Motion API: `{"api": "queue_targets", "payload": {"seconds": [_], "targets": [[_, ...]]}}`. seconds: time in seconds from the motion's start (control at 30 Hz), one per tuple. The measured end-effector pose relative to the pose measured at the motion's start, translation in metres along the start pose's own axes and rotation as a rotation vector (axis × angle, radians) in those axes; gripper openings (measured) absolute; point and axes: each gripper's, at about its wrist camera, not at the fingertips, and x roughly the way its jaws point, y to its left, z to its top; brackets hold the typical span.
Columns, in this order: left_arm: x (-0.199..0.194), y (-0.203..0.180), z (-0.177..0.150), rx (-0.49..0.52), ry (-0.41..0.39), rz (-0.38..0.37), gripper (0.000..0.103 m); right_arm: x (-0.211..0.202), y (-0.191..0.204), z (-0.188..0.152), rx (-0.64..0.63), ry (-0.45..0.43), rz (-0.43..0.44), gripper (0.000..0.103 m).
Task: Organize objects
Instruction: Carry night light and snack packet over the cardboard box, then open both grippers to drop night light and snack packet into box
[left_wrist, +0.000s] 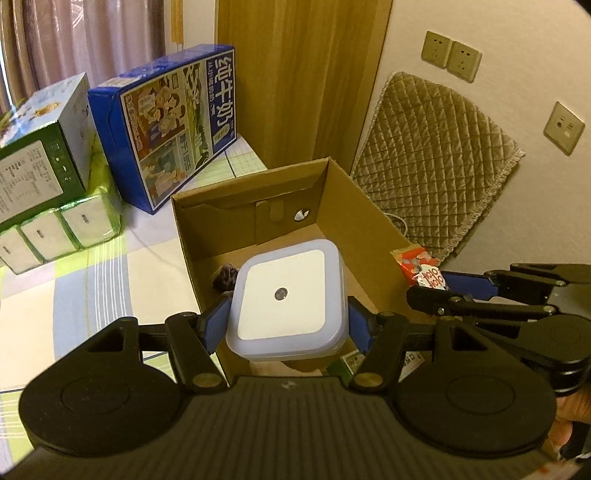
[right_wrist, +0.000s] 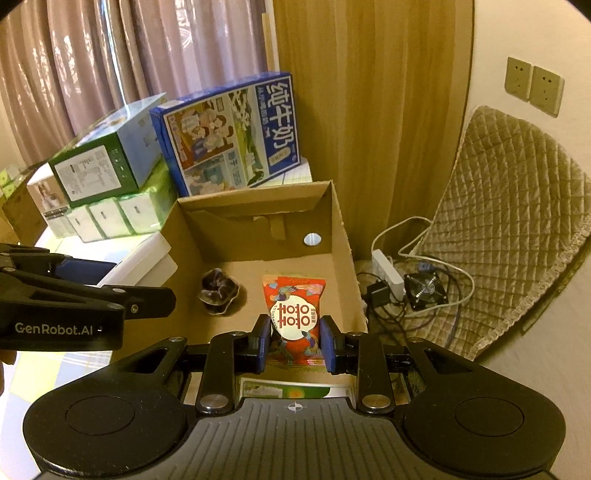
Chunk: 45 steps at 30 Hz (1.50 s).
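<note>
The left gripper (left_wrist: 288, 314) pinches a square white night light (left_wrist: 286, 299), its blue pads pressed against the light's two sides. The light hangs over the open cardboard box (left_wrist: 354, 206), above the near part of the floor, its face with the small round sensor turned up toward the camera. At about ten o'clock from the light, a dark crinkled wrapper (left_wrist: 225, 278) lies on the box floor, partly hidden by the light's corner.

The right gripper (right_wrist: 295, 332) is clamped on a red snack packet (right_wrist: 293, 314) with a white round label, held upright between its blue pads. The packet hangs inside the box toward the right wall, with the dark wrapper at about ten o'clock from it on the cardboard floor. In the left wrist view that packet shows at three o'clock of the night light, just past the box's right wall. A green-and-white carton (right_wrist: 284, 389) peeks out below the right gripper's fingers, near the front edge of the box.

Beyond the box, at twelve o'clock, a blue milk carton (left_wrist: 173, 122) stands tilted against the wooden panel (left_wrist: 295, 74). At ten o'clock a green box (left_wrist: 44, 147) sits on top of a pack of tissues (left_wrist: 62, 229). At two o'clock a quilted tan mat (left_wrist: 436, 155) leans on the wall, and below it in the right wrist view lie a white power strip (right_wrist: 388, 269), tangled cables and a small black fan (right_wrist: 424, 291).
</note>
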Motion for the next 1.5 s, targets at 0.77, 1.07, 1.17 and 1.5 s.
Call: {"api": "queue_targets", "payload": {"seconds": [0.77,1.07,1.17,1.5], "targets": [[0.035,0.009,0.009,-0.017,0.028,-0.015,0.061,0.038,-0.001,0.008,-0.002,0.04,-0.002,0.026],[0.032,0.012,0.01,-0.038,-0.002,-0.003,0.077,0.036,-0.002,0.007,0.0,0.035,-0.004,0.026],[0.028,0.017,0.012,-0.042,-0.01,-0.005,0.077,0.035,-0.003,0.007,0.0,0.033,-0.004,0.026],[0.014,0.026,0.011,-0.04,-0.028,0.013,0.077,0.035,0.004,0.007,-0.002,0.034,0.011,0.026]]}}
